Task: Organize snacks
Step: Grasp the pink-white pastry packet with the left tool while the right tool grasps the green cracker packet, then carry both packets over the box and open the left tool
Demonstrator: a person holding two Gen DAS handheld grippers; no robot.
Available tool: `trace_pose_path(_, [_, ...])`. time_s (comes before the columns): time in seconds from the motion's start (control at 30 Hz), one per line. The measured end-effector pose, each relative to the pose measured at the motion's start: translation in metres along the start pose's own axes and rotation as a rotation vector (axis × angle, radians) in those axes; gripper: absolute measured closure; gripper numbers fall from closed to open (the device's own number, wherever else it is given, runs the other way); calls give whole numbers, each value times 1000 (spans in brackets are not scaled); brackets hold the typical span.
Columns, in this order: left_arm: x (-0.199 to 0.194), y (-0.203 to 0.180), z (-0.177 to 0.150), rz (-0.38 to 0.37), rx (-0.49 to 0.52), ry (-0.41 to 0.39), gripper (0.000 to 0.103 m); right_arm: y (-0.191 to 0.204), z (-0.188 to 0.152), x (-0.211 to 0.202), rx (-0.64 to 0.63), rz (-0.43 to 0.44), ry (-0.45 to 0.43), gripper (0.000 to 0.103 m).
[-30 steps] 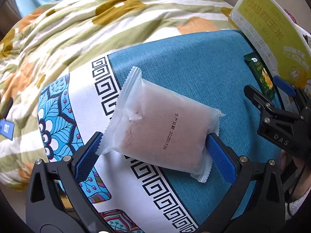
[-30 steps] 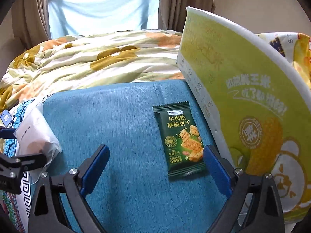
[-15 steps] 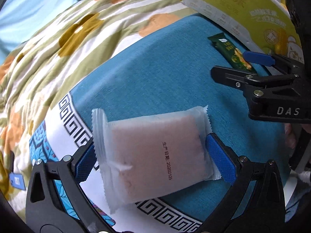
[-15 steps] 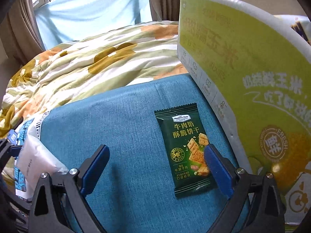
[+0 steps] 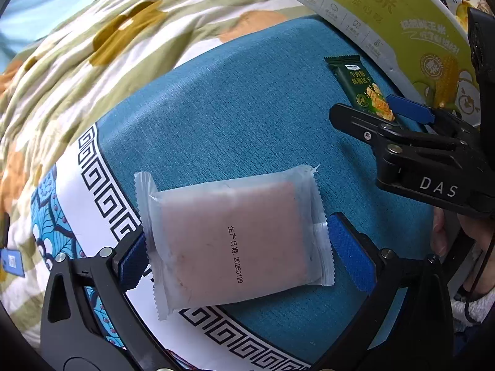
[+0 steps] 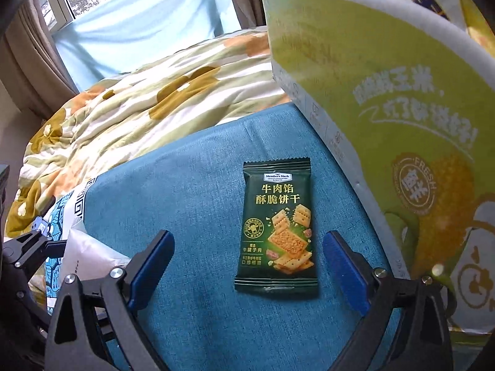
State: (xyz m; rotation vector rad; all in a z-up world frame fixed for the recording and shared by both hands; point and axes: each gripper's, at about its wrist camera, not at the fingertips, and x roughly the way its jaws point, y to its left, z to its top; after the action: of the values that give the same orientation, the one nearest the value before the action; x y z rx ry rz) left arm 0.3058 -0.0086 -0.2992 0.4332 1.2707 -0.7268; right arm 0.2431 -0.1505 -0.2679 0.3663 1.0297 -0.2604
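Note:
A frosted white packet with a pinkish snack (image 5: 235, 241) lies between the fingers of my left gripper (image 5: 238, 256); the jaws stand wide and the left pad touches its edge, so I cannot tell whether it is clamped. A dark green cracker packet (image 6: 278, 225) lies flat on the blue cloth (image 6: 191, 185), between the open fingers of my right gripper (image 6: 247, 266), untouched. The green packet also shows in the left wrist view (image 5: 362, 86), with the right gripper (image 5: 389, 114) beside it. The white packet's corner shows in the right wrist view (image 6: 83, 253).
A tall green and white foam box (image 6: 386, 117) stands right of the green packet, close to my right finger; it also shows in the left wrist view (image 5: 386, 9). A flowered quilt (image 6: 139, 92) lies behind the cloth. The cloth has a patterned white and blue border (image 5: 92, 185).
The left gripper with the white packet has shifted right toward the green packet and box. The right gripper has moved forward and lower, so the green packet now sits between its fingers.

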Motion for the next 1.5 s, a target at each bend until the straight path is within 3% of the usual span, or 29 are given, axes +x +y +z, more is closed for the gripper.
trace_pose_path(0.17, [6,-8,-1,71,15,12,0,9,6,8,-55,-81,-28,15])
trace_pose_path(0.3, [7,-7,-3,100,-19,-6,0,6,8,7,-74,-129,-47,35])
trace_pose_path(0.47, [6,-7,-9,113,-55,-31,0,2,4,3,-98,-135,-62,48])
trace_pose_path(0.53, [5,-7,-10,117,-73,-32,4,4,3,1,-112,-127,-68,61])
trace_pose_path(0.57, [3,-7,-12,118,-80,-36,6,6,3,1,-121,-134,-68,62])
trace_pose_path(0.63, [-2,-5,-15,125,-87,-53,21,6,3,2,-121,-127,-68,62])
trace_pose_path(0.73, [-9,-1,-22,111,-101,-63,26,4,3,0,-115,-114,-67,63])
trace_pose_path(0.97, [-23,7,-34,95,-150,-76,28,8,0,-16,-130,-80,-94,63])
trace_pose_path(1.17, [-59,5,-34,85,-180,-138,28,15,4,-43,-150,-52,-140,63])
trace_pose_path(1.5, [-151,-28,-1,90,-184,-278,28,16,34,-143,-166,46,-230,63])
